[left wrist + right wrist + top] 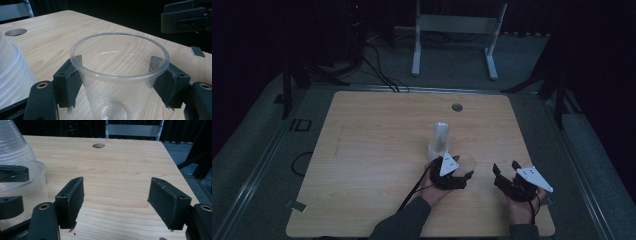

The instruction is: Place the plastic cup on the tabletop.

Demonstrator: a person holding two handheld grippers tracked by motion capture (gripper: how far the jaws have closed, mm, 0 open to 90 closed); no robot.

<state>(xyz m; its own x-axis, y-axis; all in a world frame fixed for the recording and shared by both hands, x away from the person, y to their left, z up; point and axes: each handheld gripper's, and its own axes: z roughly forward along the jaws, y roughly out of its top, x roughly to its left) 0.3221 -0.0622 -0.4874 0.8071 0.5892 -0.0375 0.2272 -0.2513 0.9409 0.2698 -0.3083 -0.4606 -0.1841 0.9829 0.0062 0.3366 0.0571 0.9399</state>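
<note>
Since the left claw (pixel 460 172) sits right at the single clear cup (pixel 465 163) in the high view, it is the nearer one, and the cup stands upright on the tabletop (pixel 377 150), just in front of that hand and beside the stack of cups (pixel 440 140); the right claw (pixel 504 171) rests apart at the right, its hand low near the front edge, and its jaws are spread with nothing between. From the left gripper view, the cup (pixel 119 75) stands between both pads, its axis vertical, its mouth up; the pads lie at the wall under the rim, but whether they press I cannot tell. From the right gripper view, the right claw (pixel 116 200) is wide open over bare wood; the cup (pixel 23 187) and the left claw (pixel 12 192) are at its left.
</note>
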